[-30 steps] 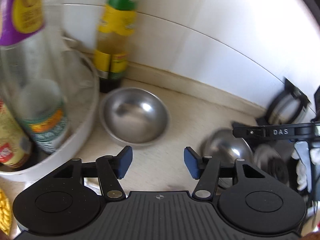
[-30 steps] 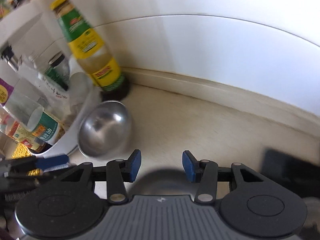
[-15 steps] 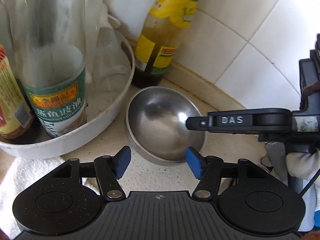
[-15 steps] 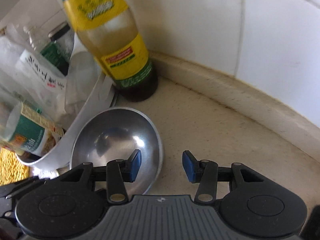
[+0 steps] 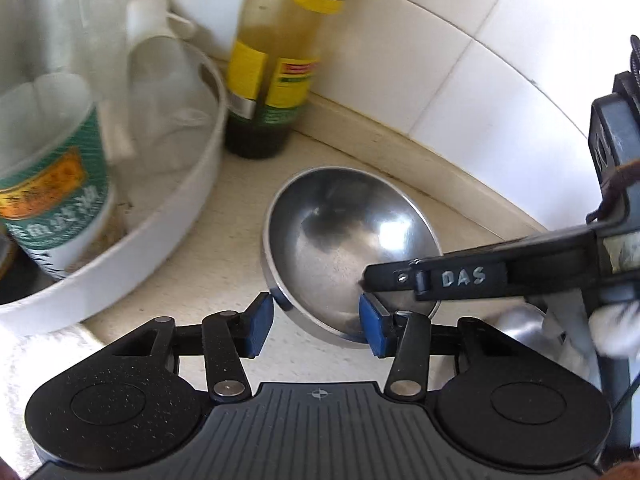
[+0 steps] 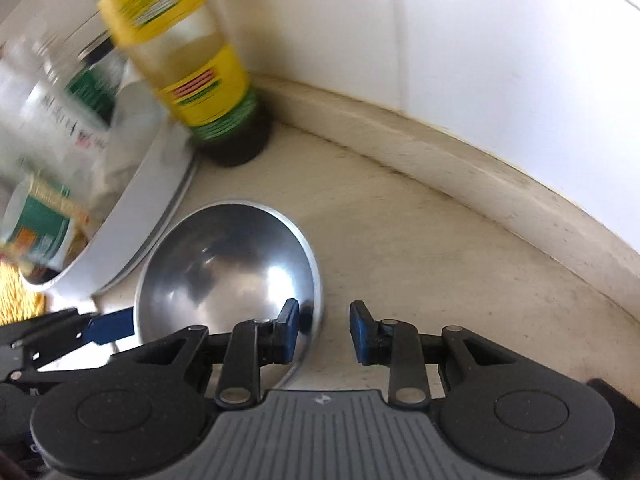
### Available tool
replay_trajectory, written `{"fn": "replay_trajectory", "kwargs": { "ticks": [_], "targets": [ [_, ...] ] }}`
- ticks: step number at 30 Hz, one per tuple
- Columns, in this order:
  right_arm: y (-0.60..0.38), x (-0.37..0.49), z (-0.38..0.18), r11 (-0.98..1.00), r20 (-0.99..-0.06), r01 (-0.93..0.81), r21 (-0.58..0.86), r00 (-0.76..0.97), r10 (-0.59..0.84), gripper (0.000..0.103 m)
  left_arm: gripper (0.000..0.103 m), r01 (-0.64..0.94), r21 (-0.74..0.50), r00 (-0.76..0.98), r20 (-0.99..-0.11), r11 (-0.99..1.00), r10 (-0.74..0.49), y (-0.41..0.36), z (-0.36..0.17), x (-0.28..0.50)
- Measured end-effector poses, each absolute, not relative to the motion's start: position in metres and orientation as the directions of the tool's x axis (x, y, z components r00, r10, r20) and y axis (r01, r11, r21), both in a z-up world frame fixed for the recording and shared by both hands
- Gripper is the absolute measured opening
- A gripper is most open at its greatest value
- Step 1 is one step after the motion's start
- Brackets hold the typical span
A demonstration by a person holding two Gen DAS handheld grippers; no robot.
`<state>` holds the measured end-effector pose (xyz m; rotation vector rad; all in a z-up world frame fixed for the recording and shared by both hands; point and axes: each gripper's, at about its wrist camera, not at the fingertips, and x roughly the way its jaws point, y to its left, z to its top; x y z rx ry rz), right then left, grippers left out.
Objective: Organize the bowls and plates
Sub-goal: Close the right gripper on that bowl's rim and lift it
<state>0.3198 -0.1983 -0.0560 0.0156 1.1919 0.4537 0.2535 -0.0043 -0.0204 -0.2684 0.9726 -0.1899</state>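
Observation:
A steel bowl (image 5: 344, 240) sits on the beige counter by the tiled wall; it also shows in the right wrist view (image 6: 228, 268). My left gripper (image 5: 316, 326) is open, its blue pads astride the bowl's near rim. My right gripper (image 6: 324, 330) is open, with its left pad inside the bowl's right rim and its right pad outside. The right gripper's finger (image 5: 460, 278) reaches over the bowl from the right in the left wrist view. A second steel bowl (image 5: 520, 322) shows partly behind that finger.
A white tub (image 5: 176, 208) holding bottles and a glass stands left of the bowl. A tall bottle with a yellow label (image 5: 276, 80) stands against the wall behind it. A white cloth (image 5: 36, 344) lies under the tub. A yellow mat (image 6: 16, 292) lies at far left.
Both grippers have closed in on the bowl. The left pads now straddle its near rim and the right gripper's left pad is now over its right rim.

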Motion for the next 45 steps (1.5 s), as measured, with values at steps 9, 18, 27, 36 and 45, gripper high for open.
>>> {"fn": "replay_trajectory", "kwargs": {
  "ticks": [9, 18, 27, 36, 45],
  "targets": [
    [-0.208, 0.326, -0.06, 0.908, -0.879, -0.302, 0.289, 0.291, 0.377, 0.036, 0.07, -0.081, -0.284, 0.586, -0.789, 0.955, -0.185, -0.004, -0.021, 0.259],
    [-0.199, 0.317, -0.065, 0.879, -0.863, -0.345, 0.33, 0.268, 0.429, 0.038, 0.054, -0.026, -0.19, 0.562, -0.815, 0.981, -0.143, -0.036, -0.032, 0.27],
    [-0.207, 0.313, -0.05, 0.876, -0.837, -0.329, 0.352, 0.309, 0.452, 0.036, 0.049, 0.043, -0.11, 0.596, -0.795, 0.993, -0.114, -0.047, -0.022, 0.268],
    [-0.213, 0.308, -0.023, 0.878, -0.812, -0.327, 0.35, 0.361, 0.458, 0.036, 0.052, 0.069, -0.095, 0.645, -0.756, 0.993, -0.116, -0.052, 0.002, 0.272],
    [-0.22, 0.292, -0.002, 0.887, -0.802, -0.317, 0.335, 0.398, 0.446, 0.036, 0.055, 0.106, -0.095, 0.671, -0.727, 0.99, -0.141, -0.06, 0.021, 0.264]
  ]
}}
